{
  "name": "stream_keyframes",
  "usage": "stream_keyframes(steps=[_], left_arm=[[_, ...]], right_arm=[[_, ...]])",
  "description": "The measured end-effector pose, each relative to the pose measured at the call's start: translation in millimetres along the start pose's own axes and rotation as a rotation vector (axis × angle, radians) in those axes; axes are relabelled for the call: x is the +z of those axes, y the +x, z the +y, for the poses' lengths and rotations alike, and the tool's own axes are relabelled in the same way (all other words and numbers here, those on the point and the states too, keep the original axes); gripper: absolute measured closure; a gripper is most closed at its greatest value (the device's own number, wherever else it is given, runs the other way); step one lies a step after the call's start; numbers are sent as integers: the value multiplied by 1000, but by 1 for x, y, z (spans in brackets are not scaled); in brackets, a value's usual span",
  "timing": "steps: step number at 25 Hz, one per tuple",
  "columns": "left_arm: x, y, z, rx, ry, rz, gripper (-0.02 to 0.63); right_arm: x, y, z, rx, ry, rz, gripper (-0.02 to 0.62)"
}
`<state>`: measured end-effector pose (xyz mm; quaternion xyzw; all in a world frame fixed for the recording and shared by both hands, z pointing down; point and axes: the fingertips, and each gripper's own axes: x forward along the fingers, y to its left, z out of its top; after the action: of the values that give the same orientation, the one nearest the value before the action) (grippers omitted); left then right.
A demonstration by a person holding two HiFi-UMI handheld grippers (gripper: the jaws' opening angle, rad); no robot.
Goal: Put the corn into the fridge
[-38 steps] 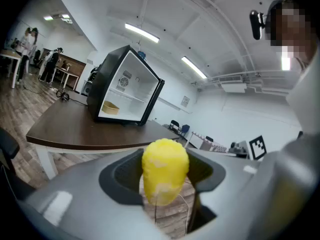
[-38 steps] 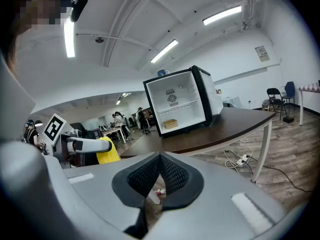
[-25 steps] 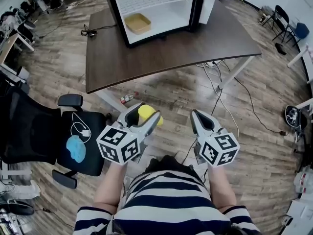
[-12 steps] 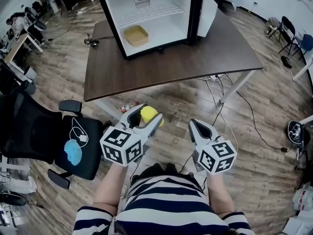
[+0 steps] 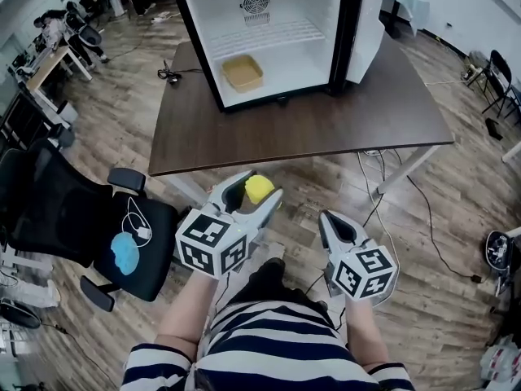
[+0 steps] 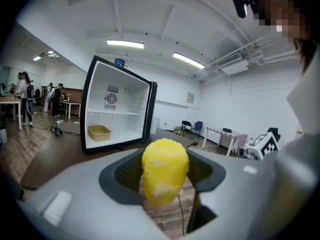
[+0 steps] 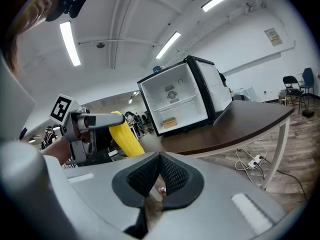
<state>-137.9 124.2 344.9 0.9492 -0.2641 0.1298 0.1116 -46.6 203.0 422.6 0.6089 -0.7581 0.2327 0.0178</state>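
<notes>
Head view: the corn [image 5: 260,188] is seen pinched between the jaws of the left gripper [image 5: 255,195], held over the wooden floor just short of the near edge of the brown table [image 5: 342,116]. In the left gripper view the yellow cob is clamped on both sides. The right gripper [image 5: 333,221] is held alongside, empty, its jaws pressed together. On the table the fridge [image 5: 352,23] is stood with its door open, and a tan tray [image 5: 243,72] is laid inside.

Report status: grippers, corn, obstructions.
Left gripper shut on corn, short of the table. Right gripper shut, empty. Fridge open on table, nothing blocking its mouth.
</notes>
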Motion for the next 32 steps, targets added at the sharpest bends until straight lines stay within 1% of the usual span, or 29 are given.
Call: stream_keyframes(steps=[8,12,20,26,29,32], left_arm=[[44,52,37,-13,-6,-53,606],[69,78,57,-31,16,-70,606],[115,122,103,-65,52,-108,606],[151,144,125,-108,107,-139,606],[164,154,132,-111,122,-148,606],[178,162,138,-98,139,-171,606]], right_arm=[[38,42,-26,1,-22,2,604],[59,70,-42,-11,-17,-3,604],[89,134,-51,2,-26,6,604],[107,172,-54,1,-36,-3,604],[114,184,-54,13,-48,6,604],[124,194,-59,23,-55,-2,604]])
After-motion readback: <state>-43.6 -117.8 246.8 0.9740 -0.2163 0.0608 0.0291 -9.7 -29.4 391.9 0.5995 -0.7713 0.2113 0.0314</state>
